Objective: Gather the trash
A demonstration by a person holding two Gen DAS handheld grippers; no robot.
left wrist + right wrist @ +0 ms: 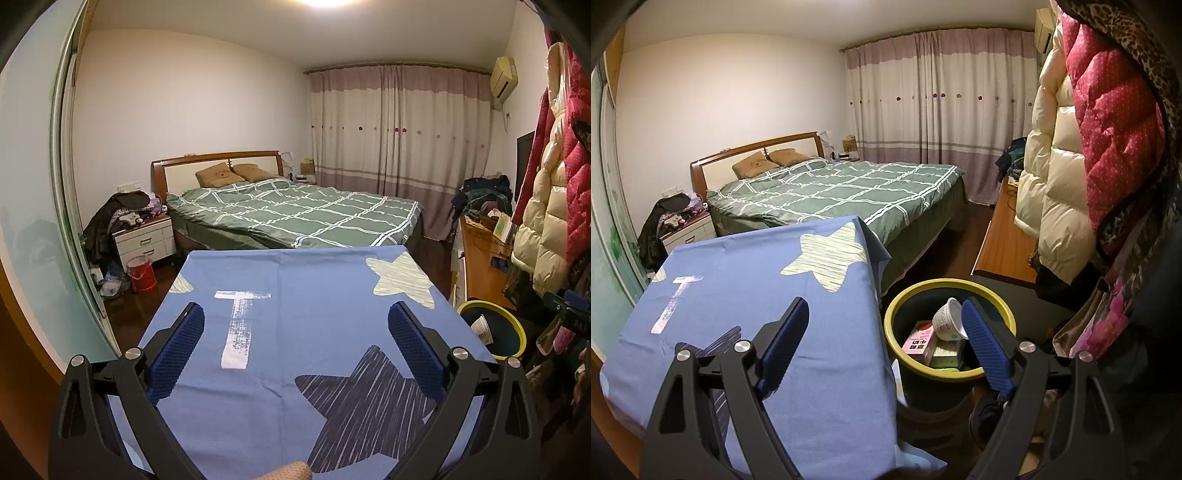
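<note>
A dark trash bin with a yellow rim (897,302) stands on the floor right of the table; it also shows in the left wrist view (517,325). Inside lie a white paper cup (947,319), a pink carton (918,341) and a pale green box (947,352). The cup shows in the left wrist view too (482,326). My right gripper (882,336) is open and empty, above the table edge and the bin. My left gripper (295,336) is open and empty over the blue star-patterned tablecloth (314,317).
A white T mark (238,325) is on the cloth. A bed with green plaid cover (295,210) lies beyond. A red bucket (140,273) and nightstand (146,240) stand left. A wooden desk (1004,243) and hanging jackets (1056,177) crowd the right.
</note>
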